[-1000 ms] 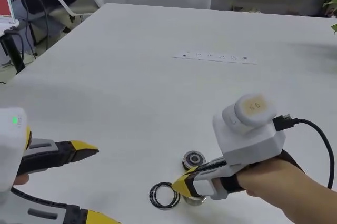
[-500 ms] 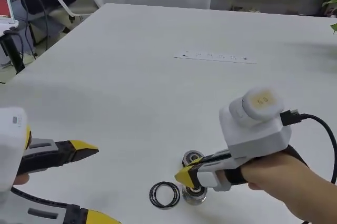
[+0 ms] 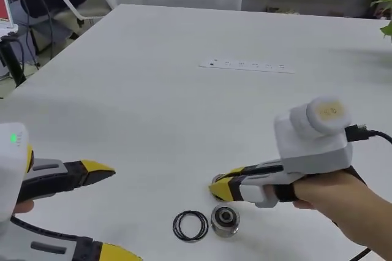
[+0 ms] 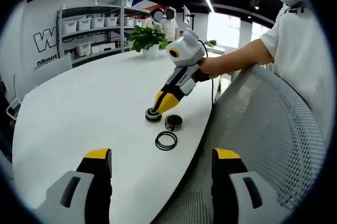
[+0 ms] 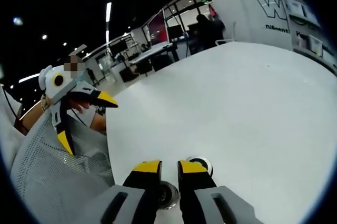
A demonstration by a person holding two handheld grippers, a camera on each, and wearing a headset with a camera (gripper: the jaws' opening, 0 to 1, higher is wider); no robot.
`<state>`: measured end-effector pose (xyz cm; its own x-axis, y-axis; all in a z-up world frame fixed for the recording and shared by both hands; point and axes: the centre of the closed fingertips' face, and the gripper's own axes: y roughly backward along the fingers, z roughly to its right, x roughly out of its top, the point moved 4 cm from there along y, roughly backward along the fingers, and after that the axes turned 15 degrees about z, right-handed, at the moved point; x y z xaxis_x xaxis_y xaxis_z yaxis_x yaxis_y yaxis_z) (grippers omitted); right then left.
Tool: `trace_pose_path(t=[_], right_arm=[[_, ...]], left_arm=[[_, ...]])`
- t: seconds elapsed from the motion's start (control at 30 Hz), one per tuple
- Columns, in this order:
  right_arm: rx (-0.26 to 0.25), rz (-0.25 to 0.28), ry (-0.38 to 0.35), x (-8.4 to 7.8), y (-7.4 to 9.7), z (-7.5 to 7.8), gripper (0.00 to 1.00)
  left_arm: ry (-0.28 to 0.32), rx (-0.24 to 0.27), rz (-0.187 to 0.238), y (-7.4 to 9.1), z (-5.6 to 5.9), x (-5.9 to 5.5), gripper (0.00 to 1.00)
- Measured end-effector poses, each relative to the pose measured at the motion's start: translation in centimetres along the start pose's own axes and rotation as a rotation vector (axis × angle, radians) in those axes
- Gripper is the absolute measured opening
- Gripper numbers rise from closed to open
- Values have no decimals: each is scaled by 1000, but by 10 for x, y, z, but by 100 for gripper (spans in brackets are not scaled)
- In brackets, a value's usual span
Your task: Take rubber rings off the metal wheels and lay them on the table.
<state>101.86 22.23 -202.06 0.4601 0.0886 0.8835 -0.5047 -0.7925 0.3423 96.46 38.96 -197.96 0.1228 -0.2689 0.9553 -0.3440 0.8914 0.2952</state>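
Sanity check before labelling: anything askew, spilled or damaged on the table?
Nothing stands out. The rubber rings lie flat on the table beside one metal wheel; the second wheel sits flat by the right gripper. No spill or damage visible.

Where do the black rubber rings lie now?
In the head view, bottom centre, the rings lie on the table just left of the nearer wheel.

far wheel (image 3: 214, 180) half hidden behind right tongs (image 3: 217, 191), left tongs (image 3: 114, 212) cropped
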Motion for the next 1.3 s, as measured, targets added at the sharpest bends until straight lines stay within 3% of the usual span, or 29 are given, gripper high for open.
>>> trace_pose_path(t=[0.3,0.57,0.77,0.93,1.17,1.3], right_arm=[[-22,4,51,-1,4,11,12],[-32,-14,110,-5,6,19,17],[-39,-24,139,-10,7,23,22],[-44,-36,139,-13,8,27,24],[-49,-54,143,-20,8,32,25],[-44,-70,154,-26,6,32,26]], left_arm=[[-39,-23,19,0,-4,14,78],[-113,-50,20,-12,-17,41,79],[-199,-134,28,-40,-19,65,78],[-229,-194,45,-68,-18,78,77],[-237,-269,72,-108,-16,85,72],[-226,-271,76,-130,-22,78,63]])
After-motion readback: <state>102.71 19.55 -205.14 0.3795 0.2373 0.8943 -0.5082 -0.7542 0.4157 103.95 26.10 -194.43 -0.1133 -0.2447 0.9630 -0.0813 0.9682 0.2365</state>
